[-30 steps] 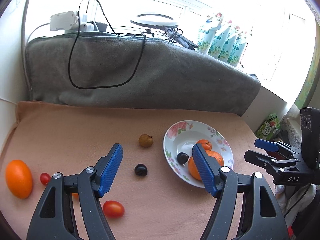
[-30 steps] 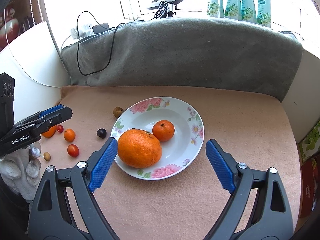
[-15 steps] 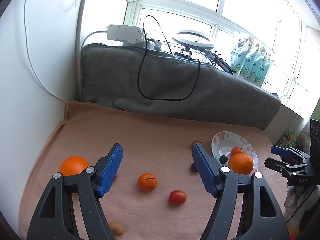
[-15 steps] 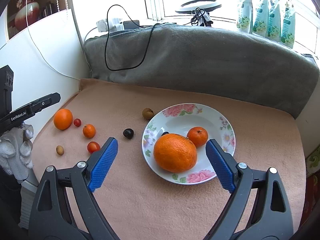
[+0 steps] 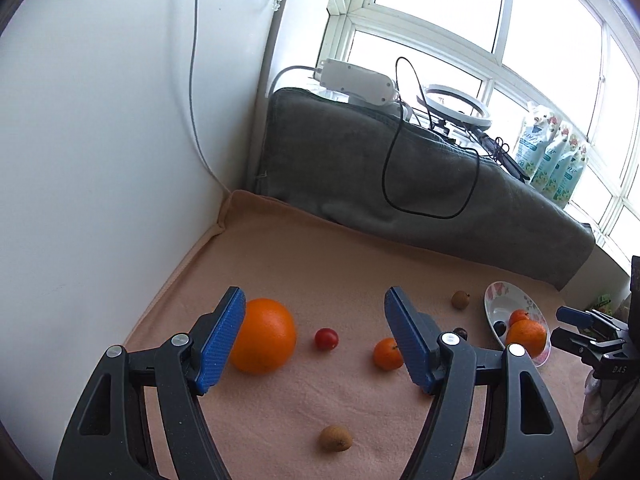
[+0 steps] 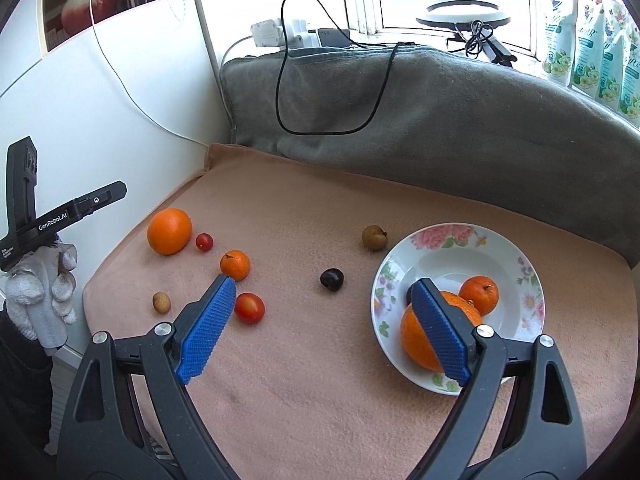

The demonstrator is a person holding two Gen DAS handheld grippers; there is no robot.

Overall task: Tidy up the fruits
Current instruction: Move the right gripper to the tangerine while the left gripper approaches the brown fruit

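Note:
A floral plate [image 6: 516, 264] holds a large orange [image 6: 420, 340], a small mandarin [image 6: 479, 289] and a dark fruit, mostly hidden. On the peach cloth lie a big orange [image 5: 264, 334], a cherry tomato [image 5: 326, 338], a mandarin [image 5: 386, 354], a brown longan [image 5: 335, 438], a dark plum [image 6: 331, 279], a red tomato [image 6: 249, 307] and a brownish fruit [image 6: 374, 237]. My left gripper [image 5: 316, 334] is open, just above and in front of the big orange. My right gripper [image 6: 320, 320] is open, held above the cloth beside the plate.
A grey blanket-covered ledge [image 6: 440, 112] with a black cable [image 6: 328, 92] runs along the back. A white wall [image 5: 100, 140] borders the cloth on the left. A ring light [image 5: 456, 106] and detergent pouches [image 6: 592, 40] stand by the window.
My left gripper has swung left, from over the plate to the big orange at the cloth's left end. My right gripper has drifted left and back; the plate now sits at its right finger.

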